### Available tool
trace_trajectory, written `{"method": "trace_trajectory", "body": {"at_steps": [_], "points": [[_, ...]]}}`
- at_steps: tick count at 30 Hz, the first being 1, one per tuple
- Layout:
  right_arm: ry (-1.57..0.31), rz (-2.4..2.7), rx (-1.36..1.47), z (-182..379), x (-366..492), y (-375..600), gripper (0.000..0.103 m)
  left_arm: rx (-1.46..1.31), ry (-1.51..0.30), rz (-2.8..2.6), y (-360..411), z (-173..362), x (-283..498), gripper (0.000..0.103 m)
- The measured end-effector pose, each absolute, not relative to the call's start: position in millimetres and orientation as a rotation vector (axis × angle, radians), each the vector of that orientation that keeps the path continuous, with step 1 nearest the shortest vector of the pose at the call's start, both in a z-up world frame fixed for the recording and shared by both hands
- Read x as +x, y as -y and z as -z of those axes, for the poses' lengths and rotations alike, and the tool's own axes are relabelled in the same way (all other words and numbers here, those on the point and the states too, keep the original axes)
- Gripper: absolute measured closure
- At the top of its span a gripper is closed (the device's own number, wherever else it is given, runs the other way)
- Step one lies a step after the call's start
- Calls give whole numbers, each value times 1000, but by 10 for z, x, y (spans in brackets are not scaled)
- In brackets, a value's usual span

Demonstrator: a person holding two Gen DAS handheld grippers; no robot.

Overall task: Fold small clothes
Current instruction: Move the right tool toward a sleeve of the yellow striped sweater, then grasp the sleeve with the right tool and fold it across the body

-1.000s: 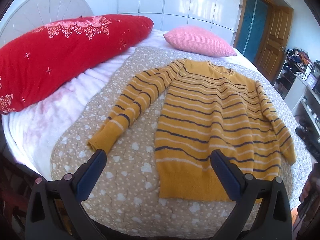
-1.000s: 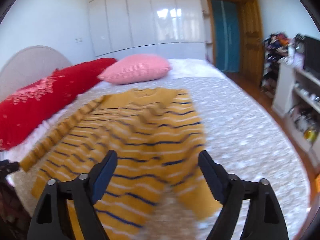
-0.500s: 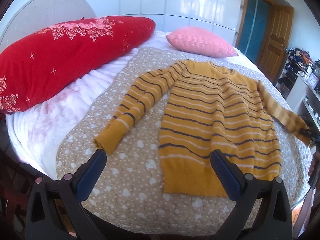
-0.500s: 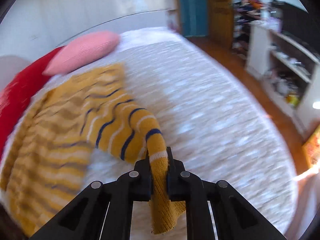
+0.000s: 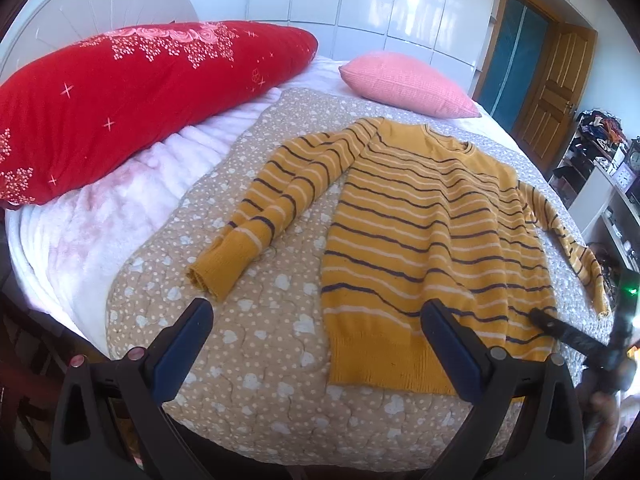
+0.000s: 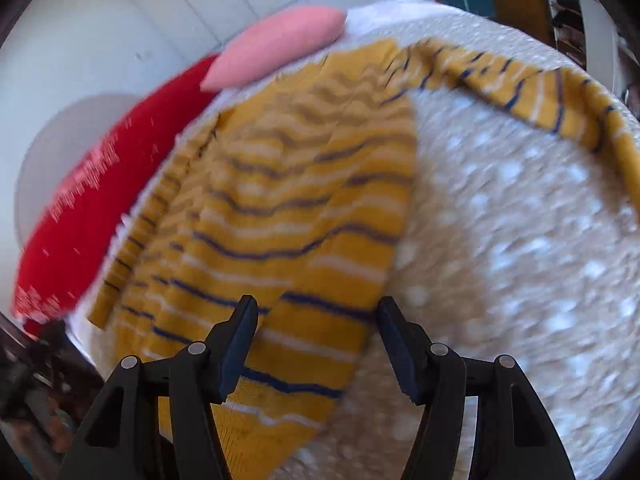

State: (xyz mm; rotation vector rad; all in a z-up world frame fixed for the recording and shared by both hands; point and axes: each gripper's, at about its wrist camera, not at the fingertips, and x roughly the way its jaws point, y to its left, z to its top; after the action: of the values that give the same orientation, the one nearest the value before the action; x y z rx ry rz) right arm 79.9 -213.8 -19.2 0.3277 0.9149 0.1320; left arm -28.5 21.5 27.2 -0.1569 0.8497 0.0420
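On the beige spotted quilt (image 5: 256,364) a mustard striped sweater (image 5: 432,236) lies flat, front up, collar toward the pink pillow (image 5: 404,84); both sleeves spread outward. Left gripper (image 5: 316,340) hangs above the near quilt edge, jaws wide, holding nothing. Right gripper (image 6: 316,344) hovers over the sweater's hem corner, jaws spread, nothing between them. Red bolster (image 5: 132,92) along the far-left side.

Both wrist views from the bed's foot, sharing the sweater (image 5: 432,232).

red pillow (image 5: 132,96) and pink pillow (image 5: 404,84) on a dotted beige quilt (image 5: 260,320), wooden door (image 5: 560,88) beyond
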Motion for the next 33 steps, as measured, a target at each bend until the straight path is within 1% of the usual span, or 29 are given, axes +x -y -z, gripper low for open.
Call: {"method": "trace_trajectory", "body": {"at_steps": [1, 2, 3, 8, 11, 12, 13, 15, 19, 21, 22, 24, 25, 29, 31, 33], "points": [[-901, -131, 295, 193, 866, 2047, 64, -157, -840, -43, -242, -298, -297, 0], [-911, -190, 321, 152, 948, 1989, 85, -154, -827, -50, -280, -335, -308, 0], [-904, -210, 343, 195, 750, 2169, 94, -158, -811, -57, -325, -362, -314, 0], [-853, -93, 306, 43, 353, 2796, 95, -225, -759, -120, -683, -449, -293, 0], [-899, -31, 317, 79, 213, 3040, 95, -257, -764, -150, -873, -405, -255, 0], [-914, -18, 316, 119, 177, 3082, 94, -258, -767, -165, -920, -390, -257, 0], [-920, -2, 316, 138, 120, 3123, 86, -260, -770, -178, -971, -373, -265, 0], [-905, 22, 303, 114, -8, 3192, 80, -282, -769, -193, -1074, -339, -273, 0], [-834, 34, 214, -194, -74, 3128, 79, -326, -773, -238, -1316, -265, -297, 0], [-802, -27, 195, -336, -7, 2968, 77, -348, -768, -254, -1410, -242, -324, 0], [-792, -70, 183, -380, 55, 2831, 72, -362, -764, -263, -1462, -232, -349, 0], [-792, -173, 158, -425, 204, 2485, 64, -388, -756, -274, -1565, -217, -418, 0], [-802, -231, 149, -429, 292, 2294, 62, -399, -753, -277, -1612, -209, -454, 0], [-862, -482, 128, -341, 642, 1375, 60, -428, -731, -310, -1843, -188, -638, 0], [-883, -577, 137, -247, 803, 968, 52, -451, -720, -321, -1961, -170, -709, 0], [-934, -650, 174, -80, 1017, 539, 51, -476, -715, -333, -2073, -149, -775, 0]]}}
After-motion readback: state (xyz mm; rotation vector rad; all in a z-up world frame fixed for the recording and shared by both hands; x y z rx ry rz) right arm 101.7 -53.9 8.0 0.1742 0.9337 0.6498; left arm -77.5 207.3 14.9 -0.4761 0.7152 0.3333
